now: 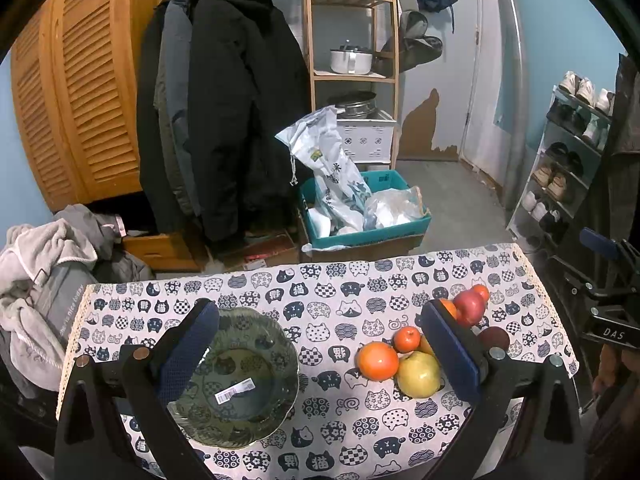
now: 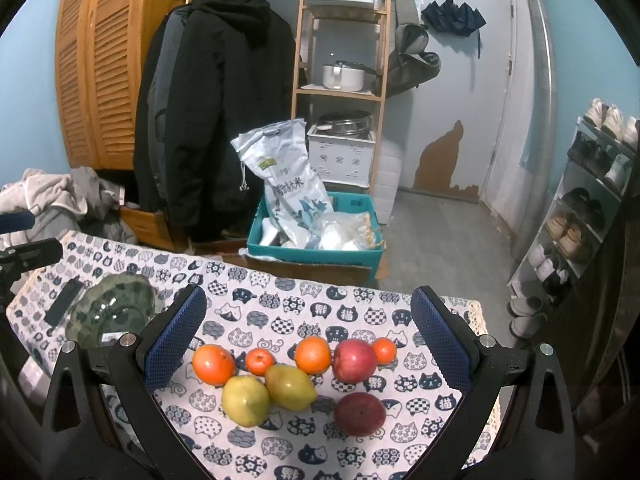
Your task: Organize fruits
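Fruits (image 2: 288, 376) btwn open right tool (image 2: 308, 320) fingers.

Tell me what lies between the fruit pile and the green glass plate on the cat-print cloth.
Nothing visible does. In the left wrist view, only bare cat-print tablecloth separates the green scalloped glass plate from the nearest large orange and yellow-green pear. The plate holds only a white barcode sticker. Both grippers, left and right, are open and empty.

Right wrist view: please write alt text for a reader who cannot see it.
Eight fruits lie loose on a cat-print tablecloth between the open jaws of the right gripper: four orange, two yellow-green, two red. A green glass plate sits to the left, holding no fruit.
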